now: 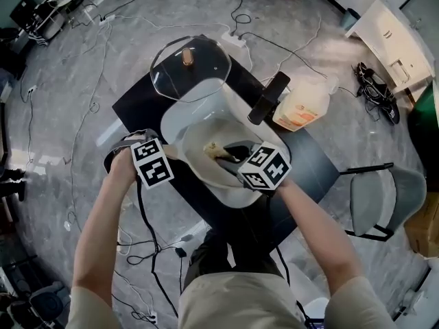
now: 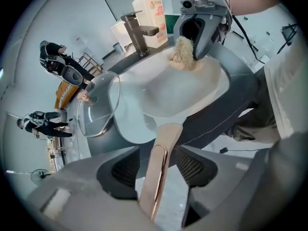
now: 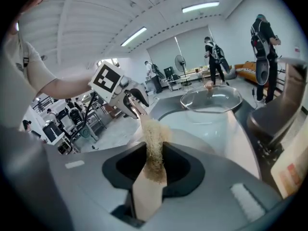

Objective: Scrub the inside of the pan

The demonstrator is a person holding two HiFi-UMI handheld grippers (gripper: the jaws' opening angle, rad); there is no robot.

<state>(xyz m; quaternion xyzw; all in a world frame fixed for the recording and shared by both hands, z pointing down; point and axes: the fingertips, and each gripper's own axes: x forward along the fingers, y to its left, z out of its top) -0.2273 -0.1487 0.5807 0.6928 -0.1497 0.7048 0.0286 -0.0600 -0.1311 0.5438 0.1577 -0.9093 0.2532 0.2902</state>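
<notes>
**A:** Head view first: how far along?

**B:** Mid-scrub, by the look of it. Cream pan tilted in the white sink, with the right gripper reaching inside. Pale scrubber against the inner wall, just ahead of its jaws. No suds or grime visible, so hard to judge how much is left.

**A:** And the left gripper view?

**B:** Left gripper with jaws apart. Slim copper-toned handle lying between the ribbed pads, clear of both. Smooth, glossy pan bowl straight ahead.

**A:** Right gripper view?

**B:** Jaws clamped on the scrubber: coarse, fibrous, straw-coloured, squeezed flat at the pads. Pan wall directly beyond, and a domed glass lid farther off.
</notes>
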